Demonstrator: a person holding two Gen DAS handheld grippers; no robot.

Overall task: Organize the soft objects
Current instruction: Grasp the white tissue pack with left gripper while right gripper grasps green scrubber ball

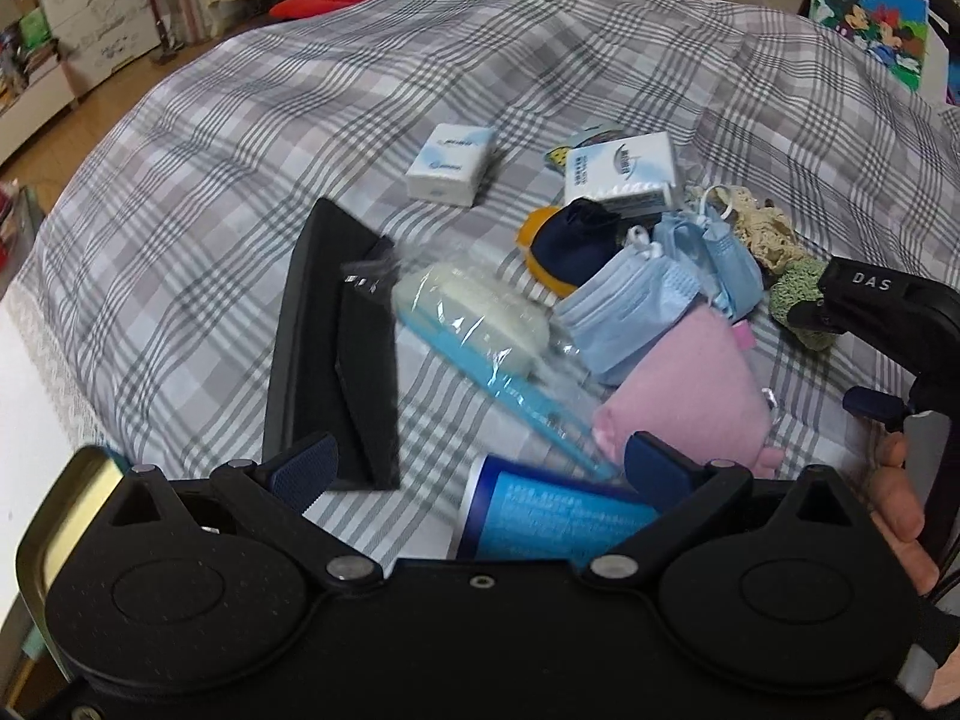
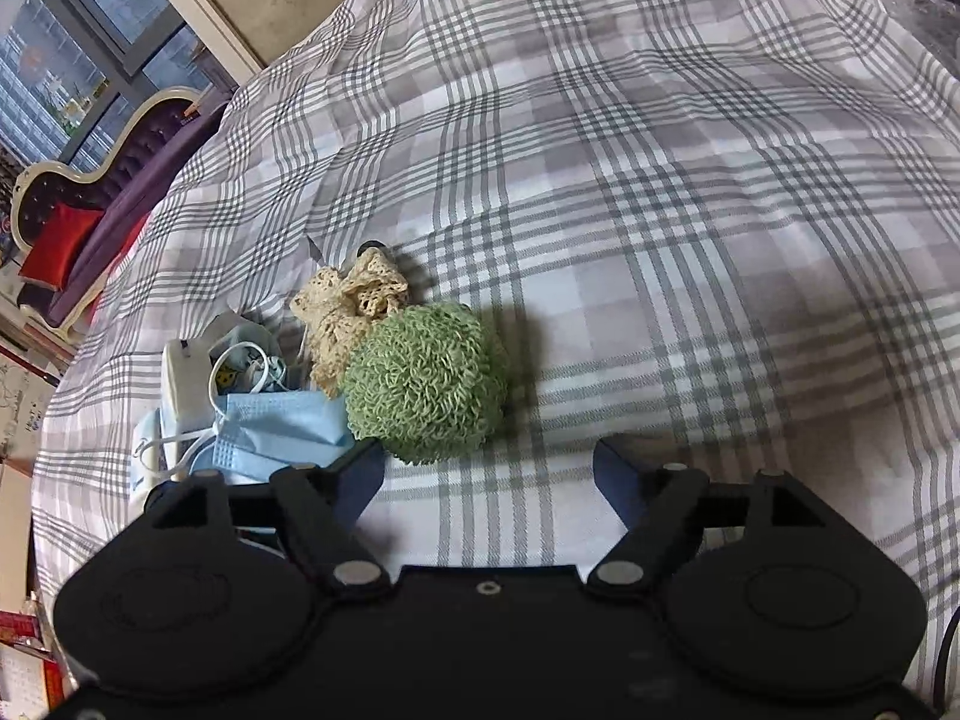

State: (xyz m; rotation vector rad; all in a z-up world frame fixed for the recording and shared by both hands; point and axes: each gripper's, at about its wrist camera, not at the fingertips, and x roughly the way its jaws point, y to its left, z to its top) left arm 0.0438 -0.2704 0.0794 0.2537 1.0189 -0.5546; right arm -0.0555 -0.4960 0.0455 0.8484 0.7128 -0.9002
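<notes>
A heap of small items lies on the plaid bedspread. My left gripper is open above a blue tube that lies between its fingers; I cannot tell if it touches. Ahead are a bagged white sponge brush, blue face masks, a pink plush and a navy sock. My right gripper is open, just short of a green knitted ball; its left finger nearly touches the ball. Beige lace lies behind the ball. The right gripper also shows in the left wrist view.
A black flat case lies left of the heap. Two white tissue packs sit further back. A metal tin is at the bed's left edge. A purple chaise with a red cushion stands beyond the bed.
</notes>
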